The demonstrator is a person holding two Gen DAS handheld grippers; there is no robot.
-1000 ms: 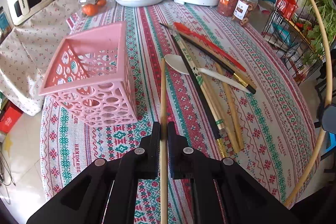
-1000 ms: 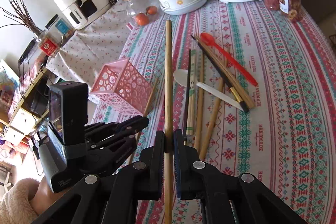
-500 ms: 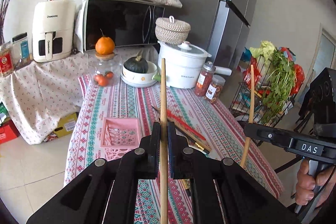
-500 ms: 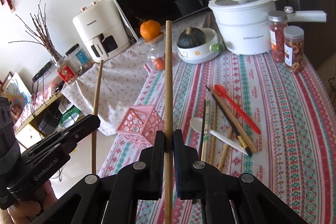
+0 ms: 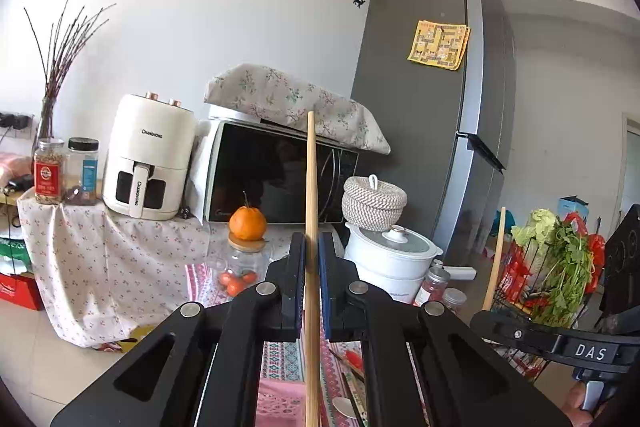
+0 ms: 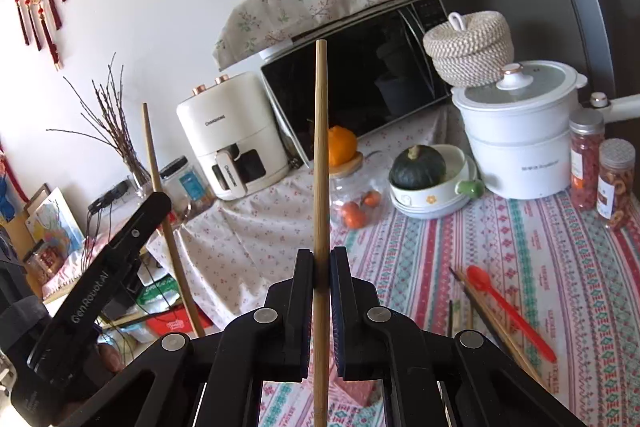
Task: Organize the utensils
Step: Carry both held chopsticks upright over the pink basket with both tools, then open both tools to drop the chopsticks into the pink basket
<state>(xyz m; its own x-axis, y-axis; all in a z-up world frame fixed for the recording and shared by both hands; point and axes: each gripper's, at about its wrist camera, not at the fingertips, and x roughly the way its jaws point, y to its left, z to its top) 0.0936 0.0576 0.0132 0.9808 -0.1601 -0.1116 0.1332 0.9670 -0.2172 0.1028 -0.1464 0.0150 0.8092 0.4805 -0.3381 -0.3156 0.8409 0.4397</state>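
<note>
My left gripper (image 5: 312,247) is shut on a pale wooden chopstick (image 5: 311,187) that stands upright. My right gripper (image 6: 321,259) is shut on a second wooden chopstick (image 6: 321,147), also upright. Each gripper shows in the other's view, the right one (image 5: 496,319) with its stick (image 5: 494,259), the left one (image 6: 160,203) with its stick (image 6: 160,195). The pink basket (image 5: 280,405) shows as a sliver low between the left fingers. A red spoon (image 6: 508,311) and dark and wooden chopsticks (image 6: 488,315) lie on the patterned tablecloth (image 6: 560,251).
At the table's far end stand a white pot (image 6: 520,143), a bowl with a green squash (image 6: 420,171), a jar under an orange (image 6: 356,203) and two snack jars (image 6: 616,183). Behind are a microwave (image 5: 276,175), an air fryer (image 5: 148,159), a fridge (image 5: 432,107) and a vegetable rack (image 5: 556,267).
Both grippers have tilted up and risen with their chopsticks, so the views have swung from the tabletop to the wall and appliances. The basket and loose utensils dropped to the bottom edges.
</note>
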